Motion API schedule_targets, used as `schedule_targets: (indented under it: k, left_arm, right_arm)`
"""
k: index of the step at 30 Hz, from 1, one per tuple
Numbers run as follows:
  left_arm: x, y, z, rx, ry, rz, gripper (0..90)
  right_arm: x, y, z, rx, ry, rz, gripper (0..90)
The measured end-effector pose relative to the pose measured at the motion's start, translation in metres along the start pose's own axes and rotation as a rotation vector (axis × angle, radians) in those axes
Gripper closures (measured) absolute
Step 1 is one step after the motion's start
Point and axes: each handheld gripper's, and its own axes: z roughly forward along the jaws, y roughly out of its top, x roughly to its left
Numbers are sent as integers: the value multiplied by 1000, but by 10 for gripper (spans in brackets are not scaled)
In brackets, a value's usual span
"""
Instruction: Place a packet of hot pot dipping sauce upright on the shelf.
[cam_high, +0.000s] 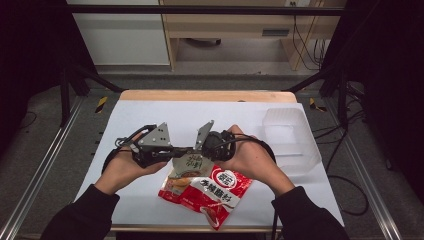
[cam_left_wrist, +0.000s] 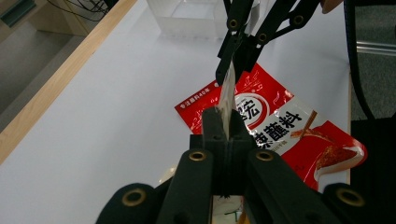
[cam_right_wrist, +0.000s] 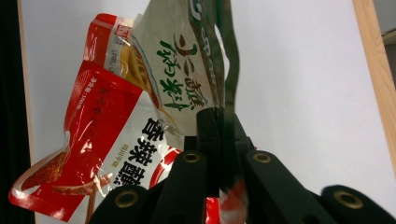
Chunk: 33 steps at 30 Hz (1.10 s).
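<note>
Sachet of pale plastic with green lettering is held just above the white surface, pinched from both sides: the left gripper is closed on one edge and the right gripper on the opposite edge, both sets of jaws pressed together on the film. In the left gripper view the sachet is seen edge-on as a thin strip stretched between the left gripper near the camera and the right gripper farther off. In the right gripper view the sachet is shown broadside, its green print visible, with the right gripper clamped on its lower edge. A larger red packet with white and black lettering is lying flat on the surface directly beneath the sachet, near the front edge; it is also seen in the left gripper view and in the right gripper view. A clear plastic box is placed on the right side of the surface, well apart from both packets. Each gripper is held in one hand of a person in dark sleeves.
</note>
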Motion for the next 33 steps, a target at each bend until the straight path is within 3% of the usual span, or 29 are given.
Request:
schedule_targets:
  k: [3,7,9,13,17,21,23,24,26,28,30,33]
  left_arm:
    - [2,-4,-1,-39,1,-32,822]
    - [7,-12,-11,-99,48,-87,575]
    - [7,-18,-14,-101,70,-100,474]
    - [4,-43,-21,-101,135,-136,353]
    - [-6,-79,-21,-80,195,-182,247]
    - [-17,-122,-16,-38,222,-219,163]
    - [-18,-140,-13,-45,254,-247,139]
    - [-19,-151,-12,-61,276,-273,128]
    - [-19,-171,-11,-61,379,-331,125]
    - [-14,-177,-16,-49,384,-351,116]
    - [-9,-178,-23,-63,438,-349,97]
    - [-8,-185,-24,-39,461,-360,92]
  right_arm:
    - [-1,2,-2,3,-21,-2,900]
    - [-4,2,-3,42,-57,-13,900]
    - [-6,0,-5,60,-72,-14,900]
    - [-14,-7,-12,61,-103,3,900]
    - [-22,-15,-22,50,-133,25,900]
    - [-28,-23,-33,40,-191,38,900]
    - [-30,-26,-37,38,-212,49,900]
    - [-32,-28,-40,37,-222,48,900]
    - [-36,-31,-44,43,-246,67,900]
    - [-41,-35,-48,46,-265,87,900]
    - [-45,-39,-52,46,-283,100,900]
    - [-50,-45,-57,47,-305,117,900]
